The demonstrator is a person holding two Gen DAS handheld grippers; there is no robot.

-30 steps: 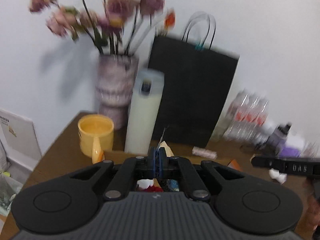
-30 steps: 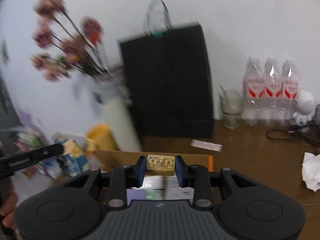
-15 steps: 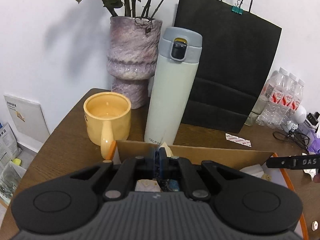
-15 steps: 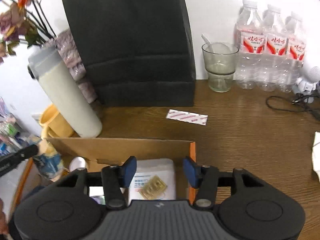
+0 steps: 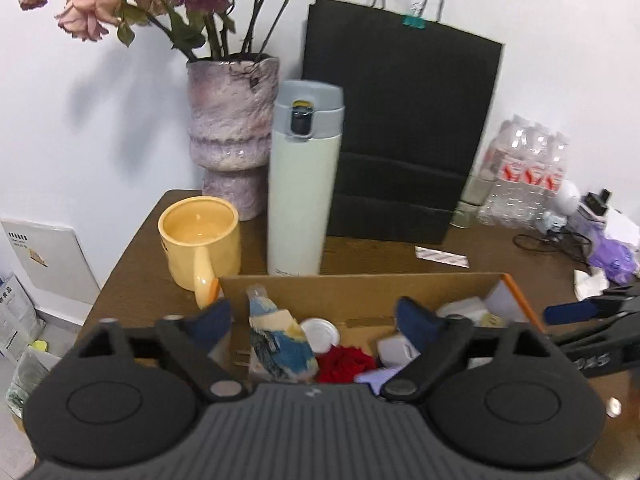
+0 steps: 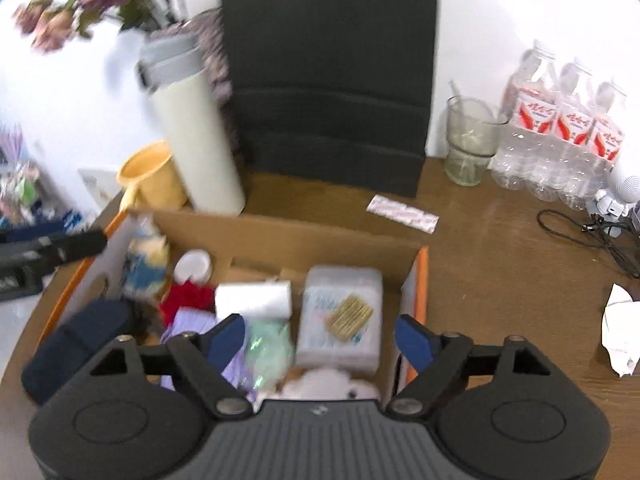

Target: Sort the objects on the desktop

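item: open brown cardboard box [image 6: 320, 240] on the brown wooden surface [image 6: 500, 280], holding sorted oddments. left tool [image 5: 314, 316] and right tool [image 6: 320, 334] both released, empty, above it. we judge next pick: crumpled white tissue [image 6: 620, 332], right of box; approach low. obstacles: black cable [image 6: 580, 232], clear glass cup [image 6: 468, 140].

A brown wooden desk [image 5: 148, 264] stretches ahead of the fingers to a plain white wall [image 5: 100, 120], where soft grey shadows fall. Left of the fingers, past the desk edge, pale floor [image 5: 56, 330] shows below.
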